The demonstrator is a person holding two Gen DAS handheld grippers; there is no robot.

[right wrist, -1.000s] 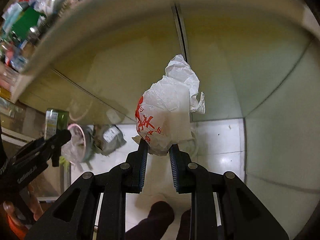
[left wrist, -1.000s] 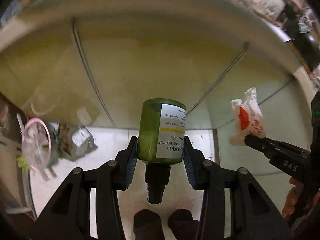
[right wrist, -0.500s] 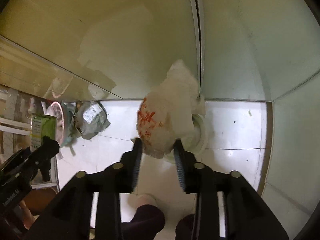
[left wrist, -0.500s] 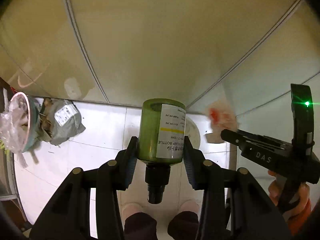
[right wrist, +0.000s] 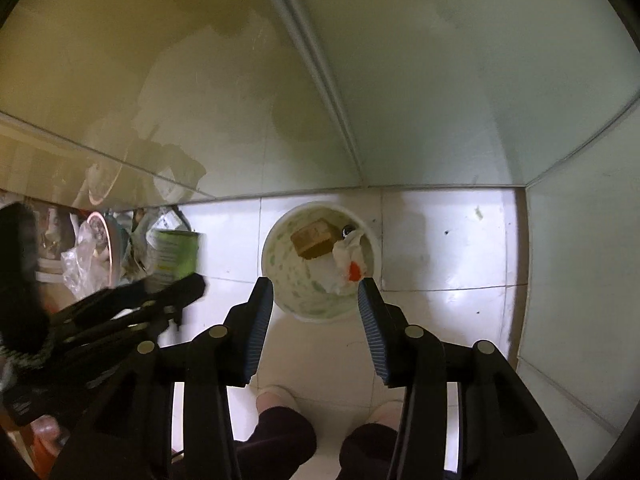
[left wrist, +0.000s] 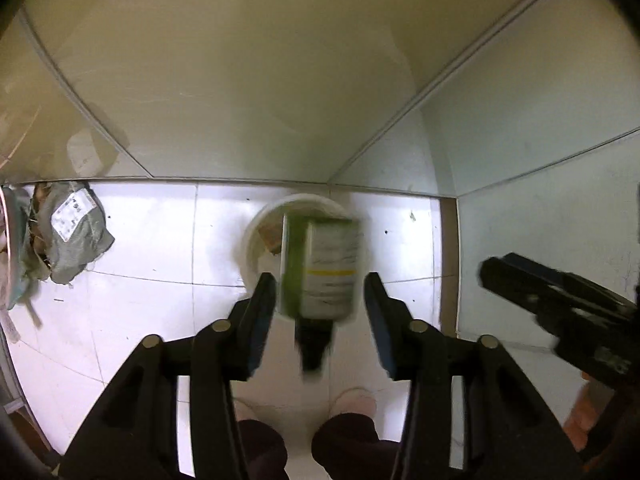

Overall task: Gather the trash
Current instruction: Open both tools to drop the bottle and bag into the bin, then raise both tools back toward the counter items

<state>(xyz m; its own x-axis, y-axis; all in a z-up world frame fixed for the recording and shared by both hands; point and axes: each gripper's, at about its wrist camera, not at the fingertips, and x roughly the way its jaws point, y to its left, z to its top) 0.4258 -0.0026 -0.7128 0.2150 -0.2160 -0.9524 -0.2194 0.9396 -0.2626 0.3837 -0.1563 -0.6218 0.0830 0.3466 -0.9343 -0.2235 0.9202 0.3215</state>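
A white round bin (right wrist: 320, 264) stands on the white tiled floor by the wall corner; it also shows in the left wrist view (left wrist: 256, 240). The white plastic bag with red print (right wrist: 348, 260) lies inside it beside a brown box (right wrist: 314, 238). My right gripper (right wrist: 316, 300) is open and empty above the bin. My left gripper (left wrist: 320, 300) is open; the green bottle with a white label (left wrist: 324, 268) is blurred between its parted jaws, over the bin, clear of both pads. The bottle also shows in the right wrist view (right wrist: 176, 252).
A grey crumpled parcel bag (left wrist: 72, 232) and more bagged trash (right wrist: 96, 256) lie on the floor at the left. Pale walls close in behind and at the right. The person's feet (right wrist: 276, 396) stand below the grippers.
Both grippers tilted down over the bin and opened. The plastic bag left my right gripper and lies in the bin. The green bottle has come free of my left jaws.
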